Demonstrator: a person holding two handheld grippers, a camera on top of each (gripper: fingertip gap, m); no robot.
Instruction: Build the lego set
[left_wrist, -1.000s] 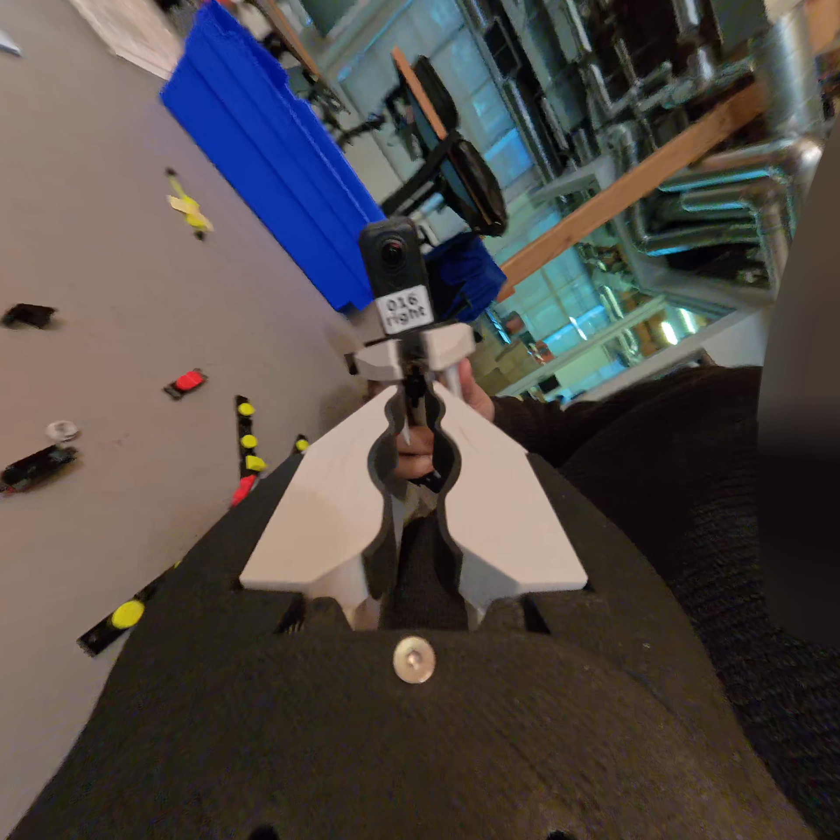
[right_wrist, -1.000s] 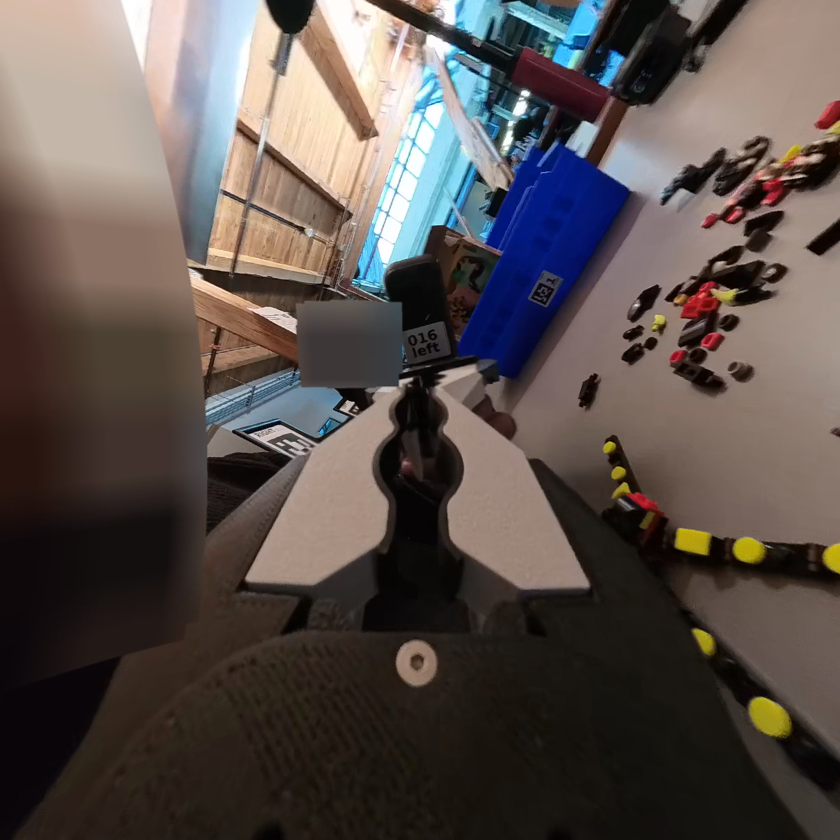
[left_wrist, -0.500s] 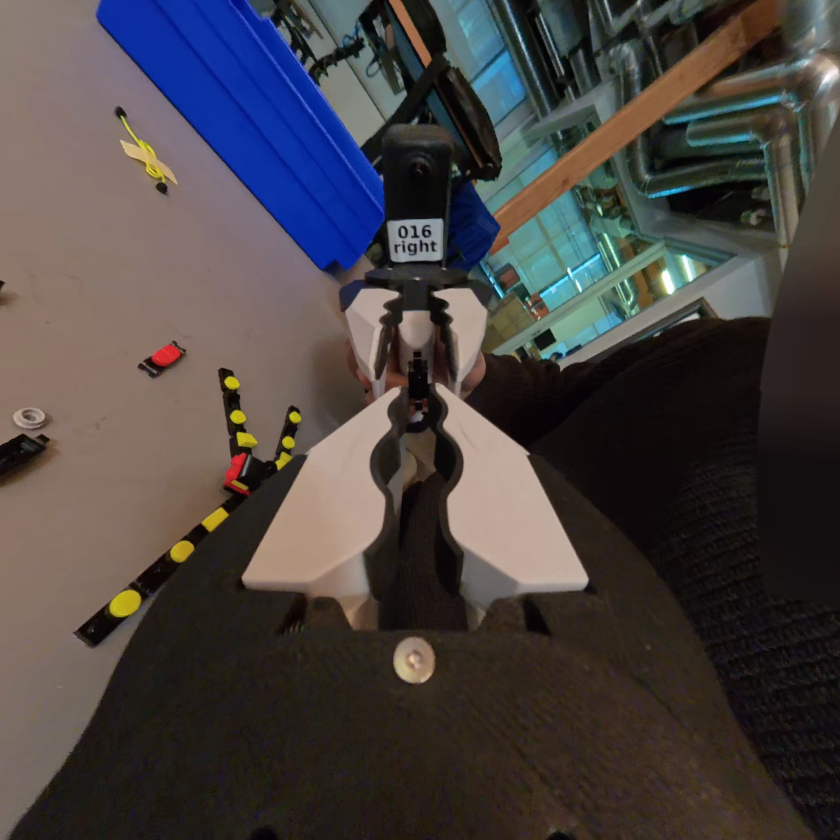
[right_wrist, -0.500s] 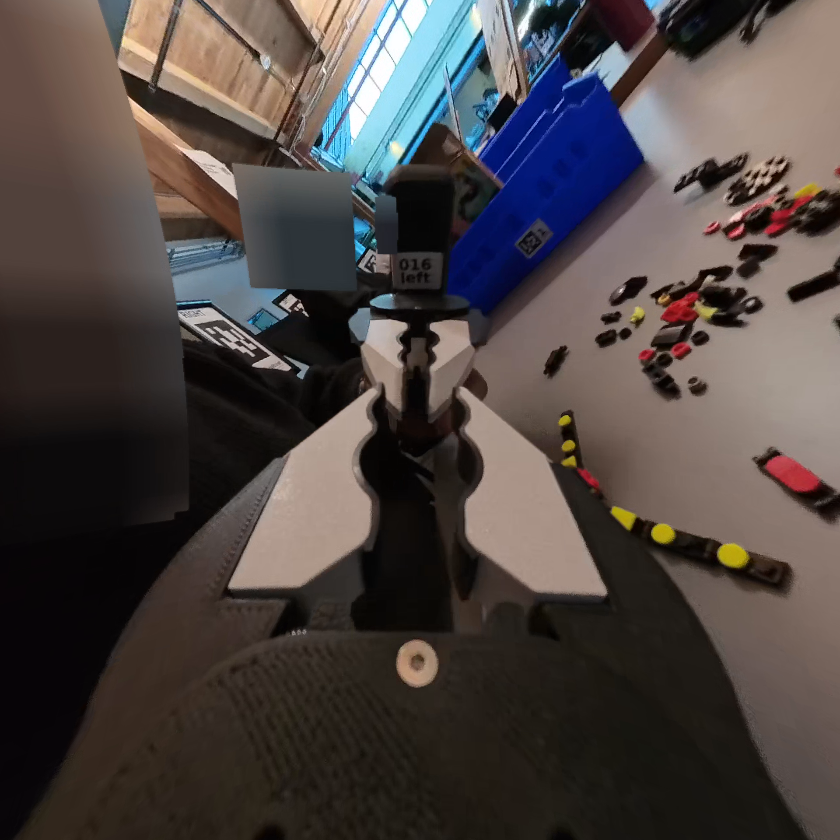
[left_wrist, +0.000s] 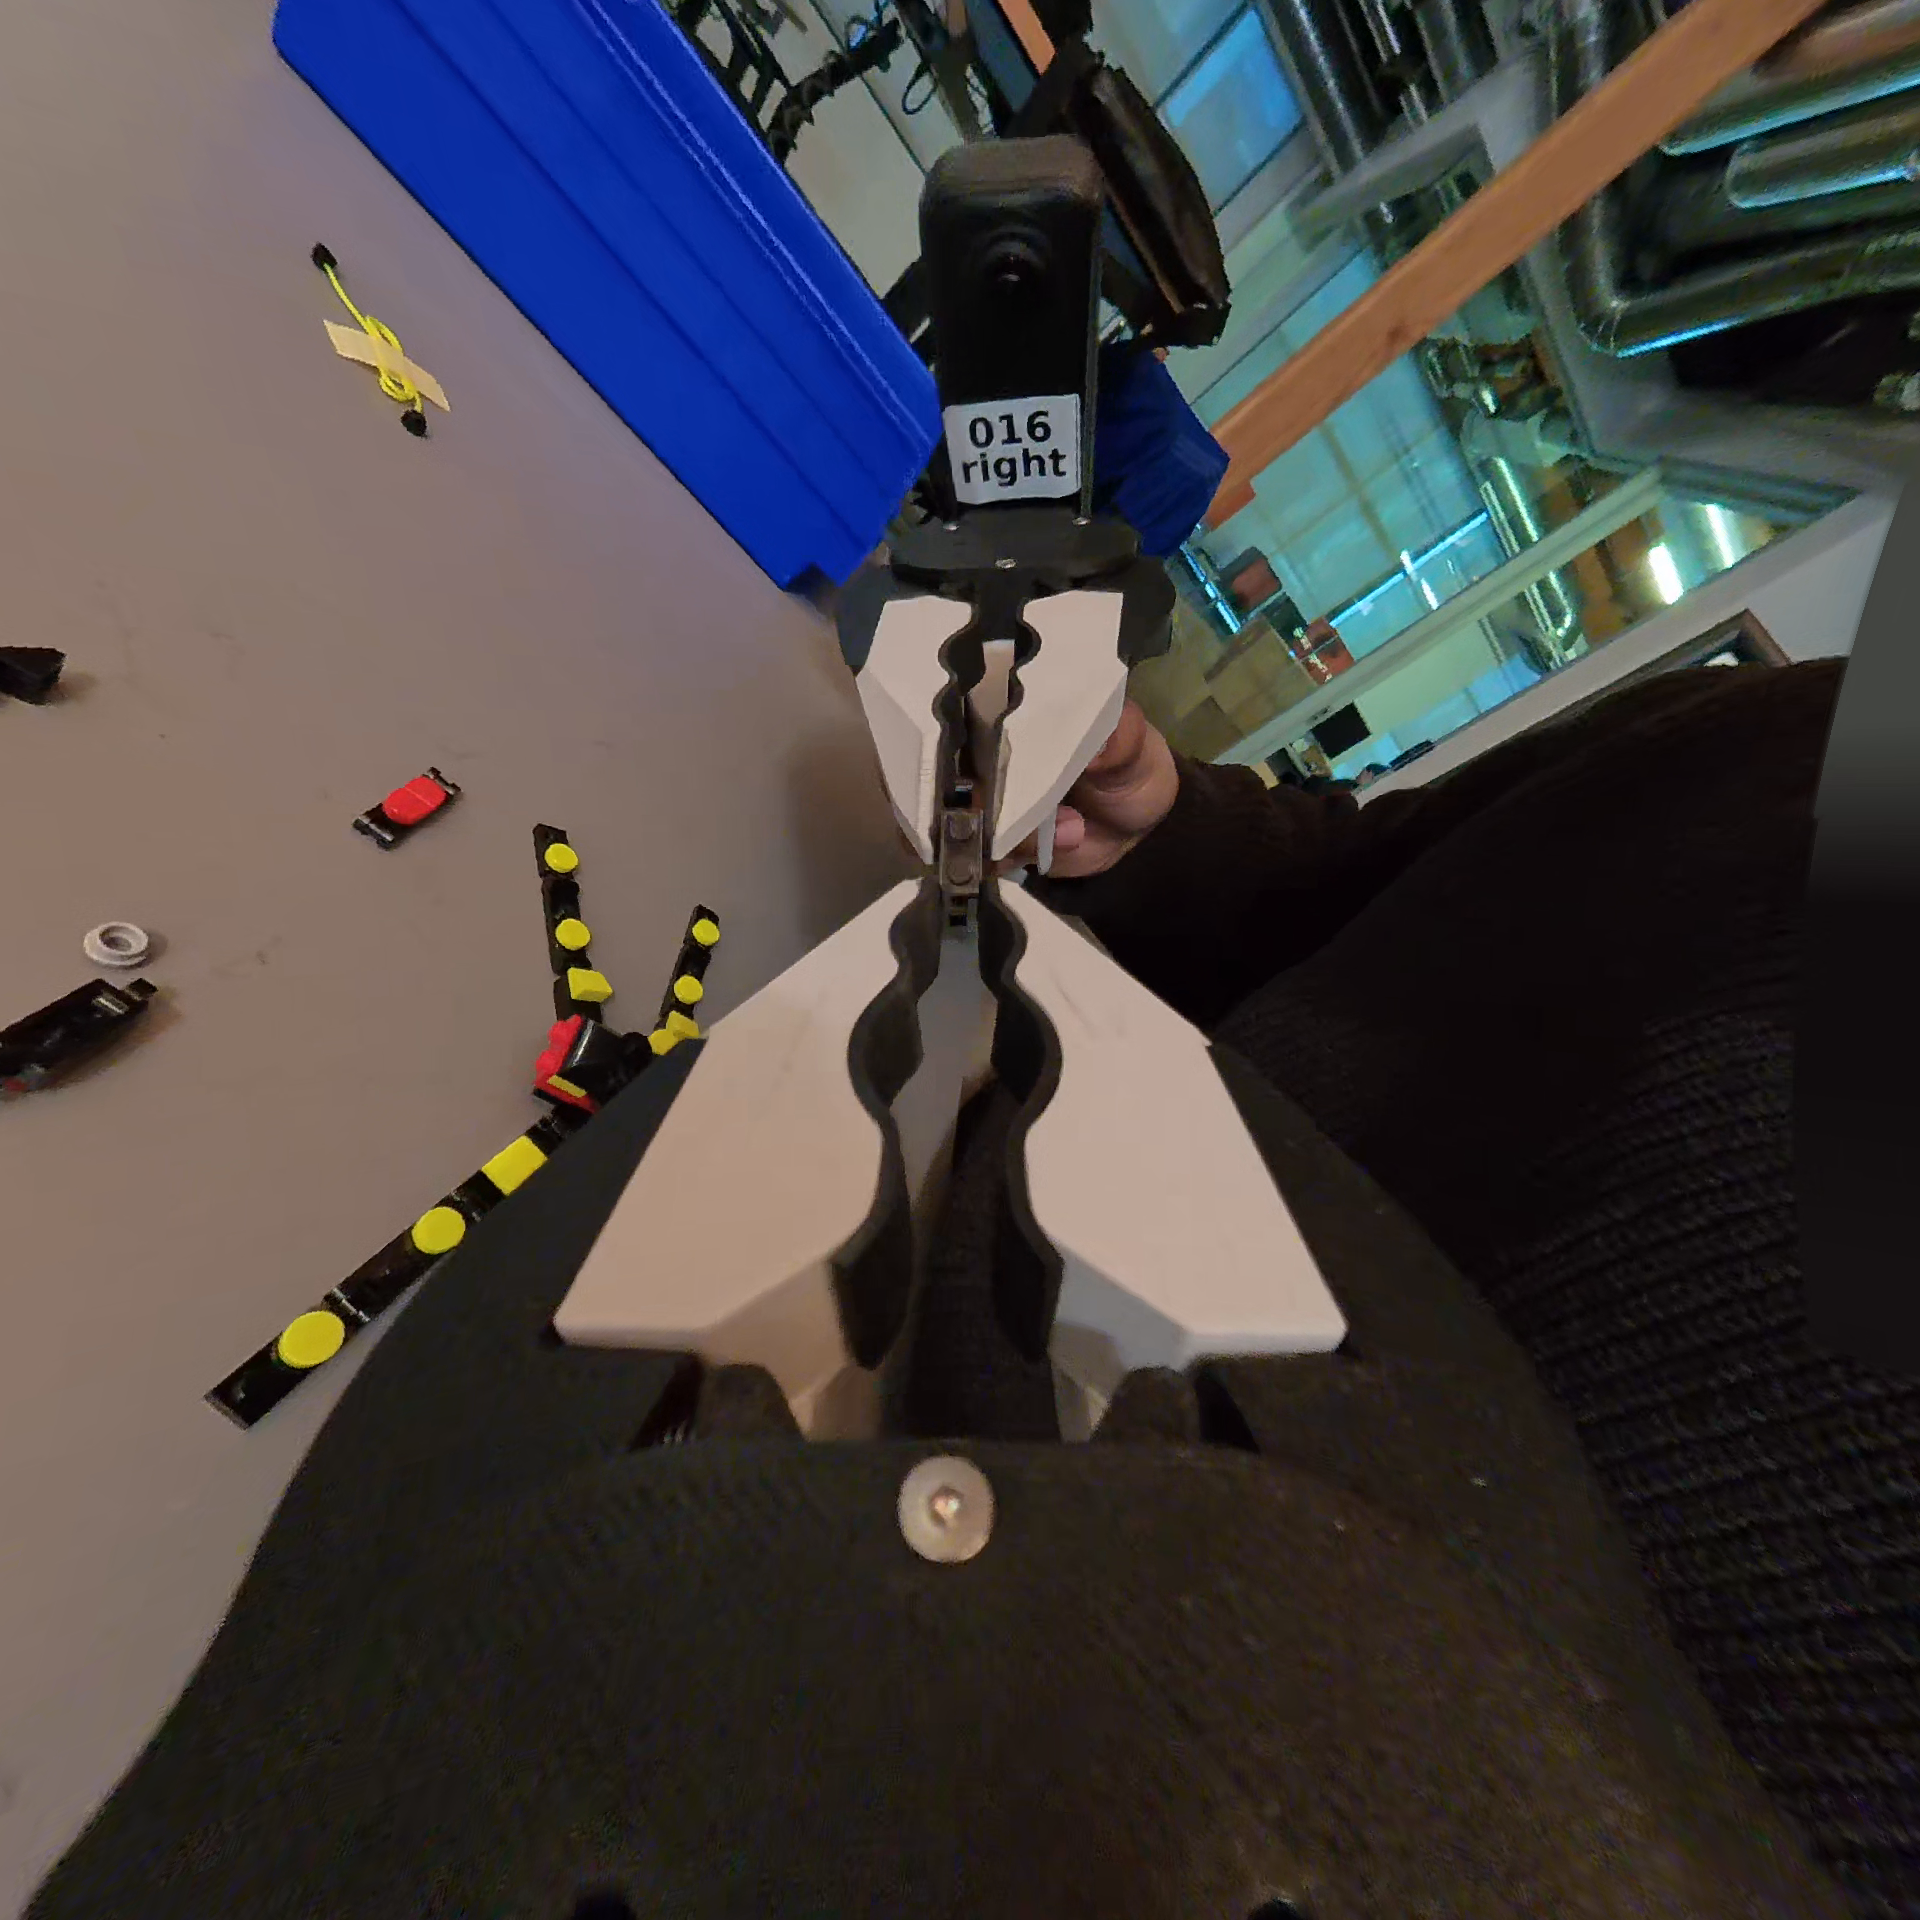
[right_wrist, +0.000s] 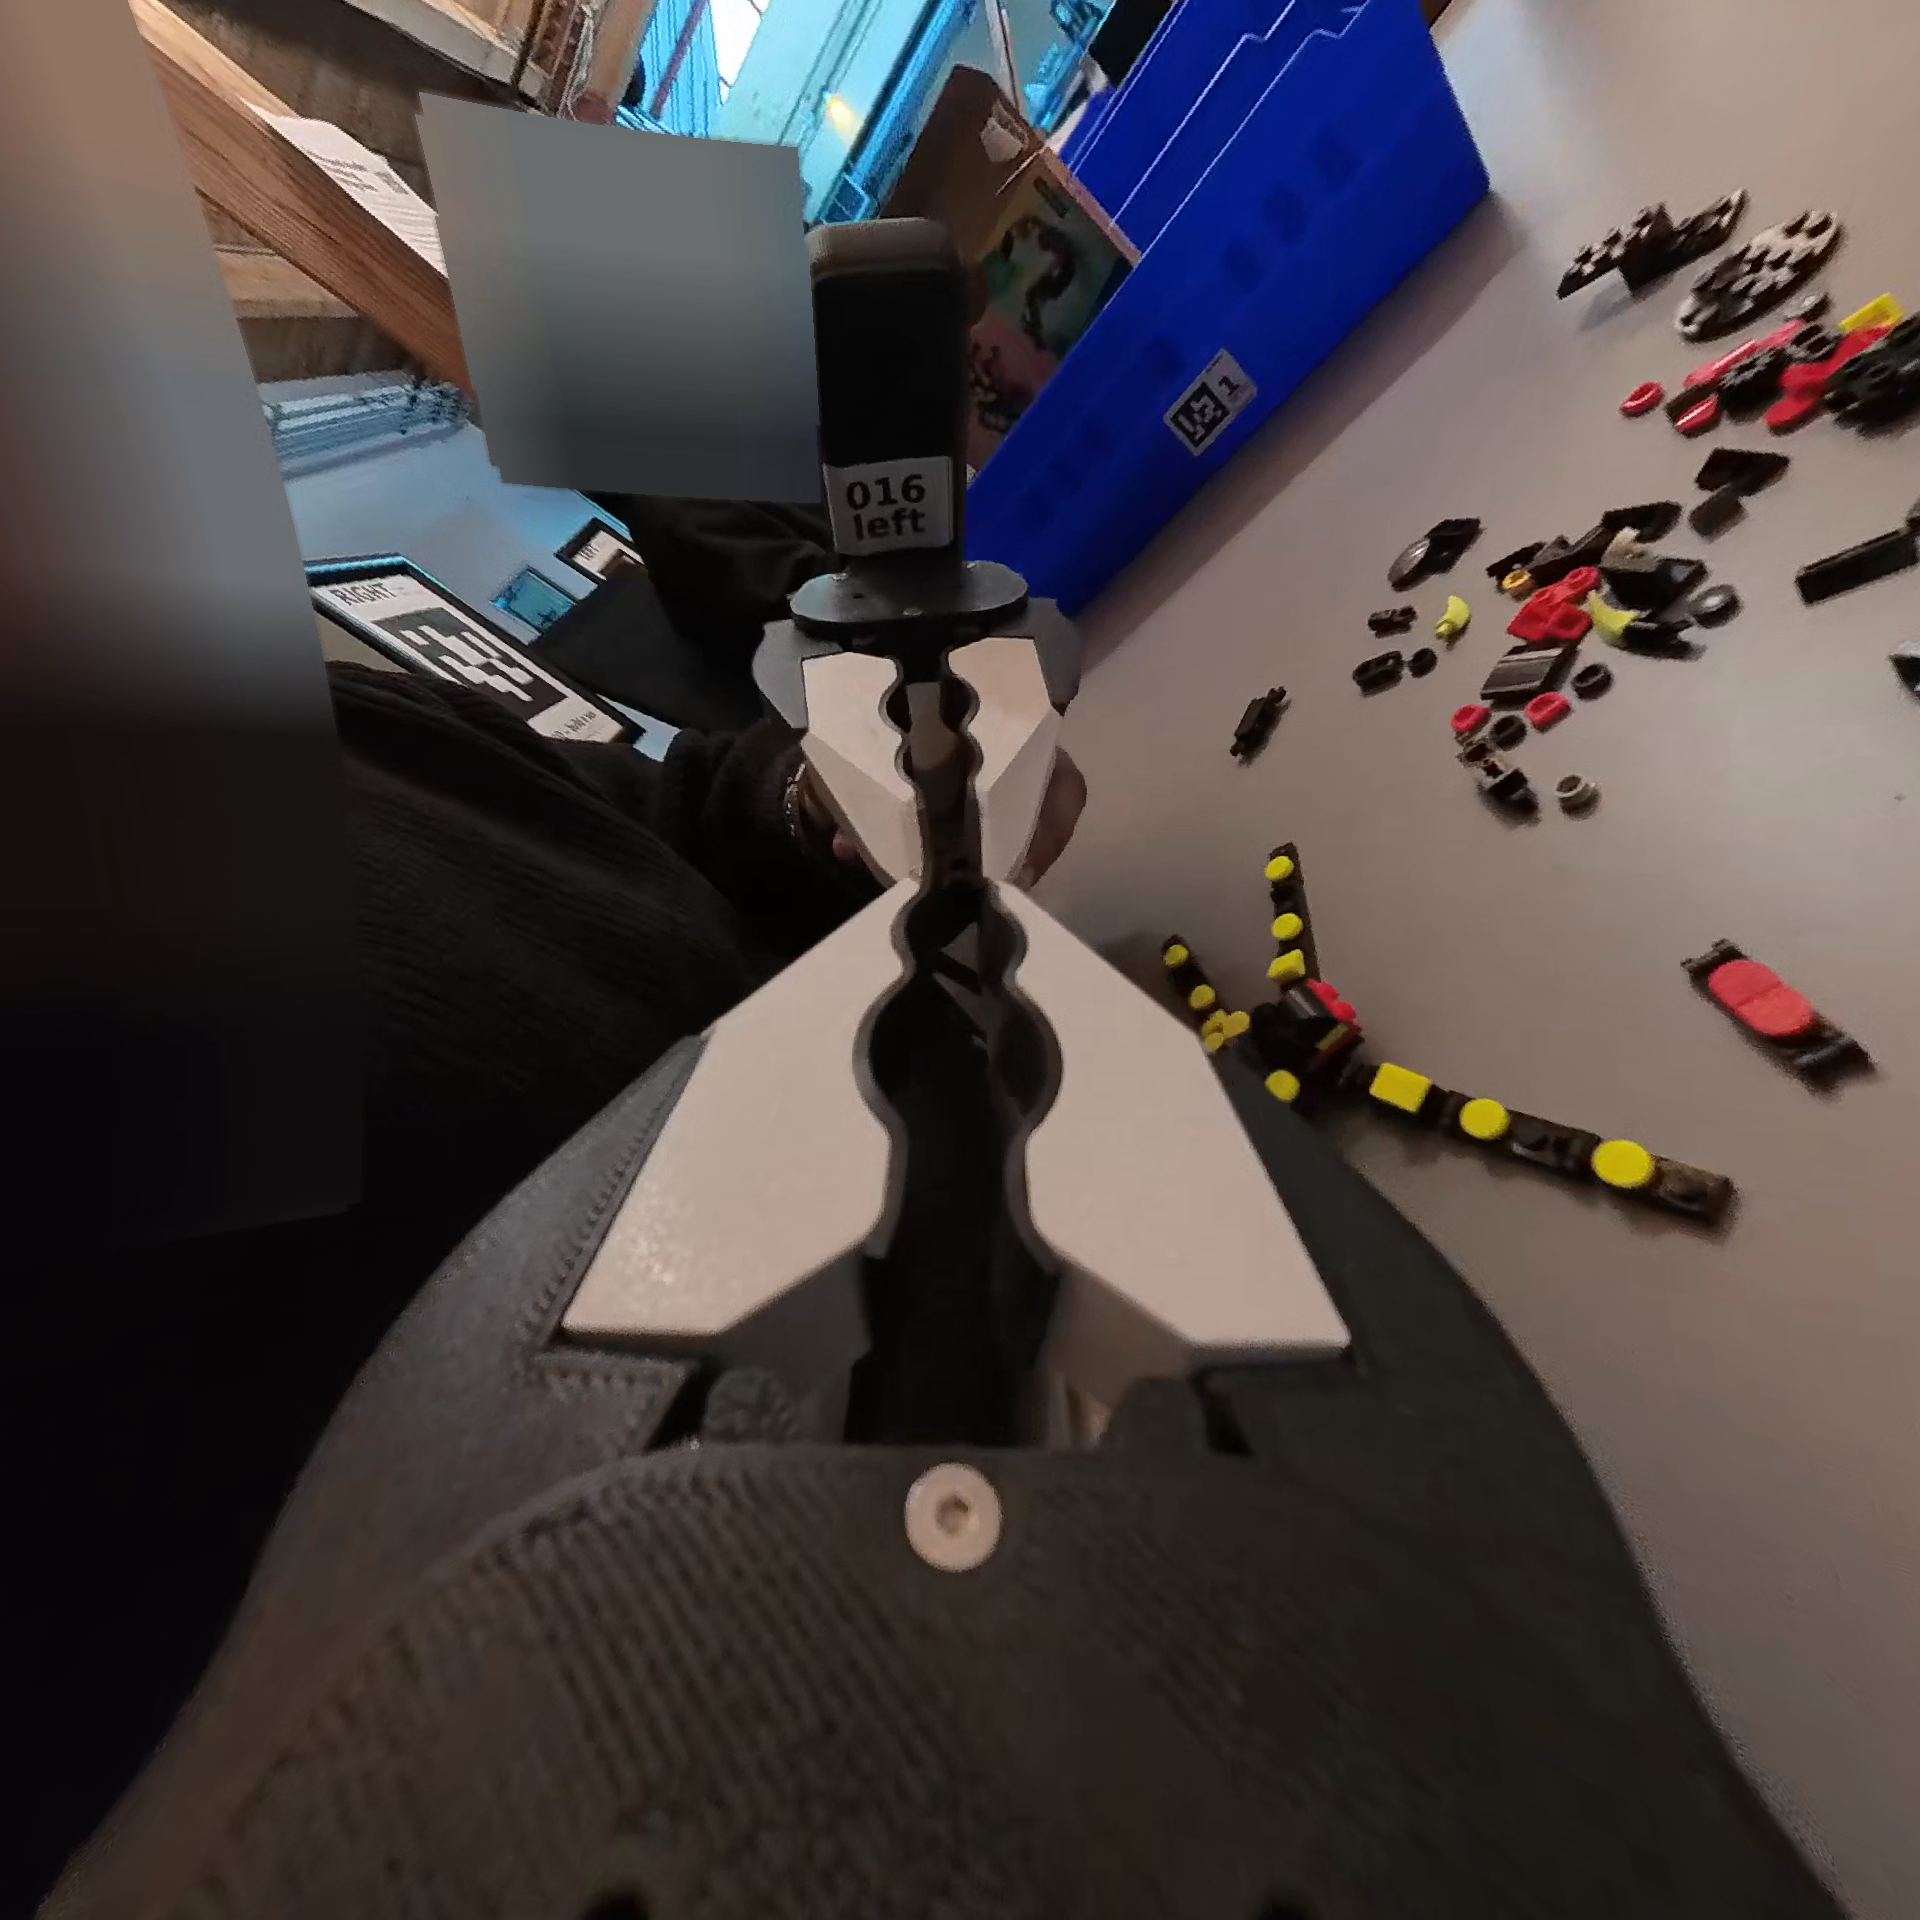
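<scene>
Tip to tip above the table, my left gripper (left_wrist: 958, 914) and right gripper (right_wrist: 951, 914) both pinch one small dark grey lego piece (left_wrist: 958, 862), its long axis running along both tools.

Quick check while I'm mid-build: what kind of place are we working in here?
Most likely a workshop or lab in an industrial hall. Metal ducts and timber beams run overhead, blue bins stand on the grey table, and a tracking-marker board sits behind the left gripper.

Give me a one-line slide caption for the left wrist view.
Left gripper and right gripper meet tip to tip on a small dark lego piece above the grey table.
</scene>
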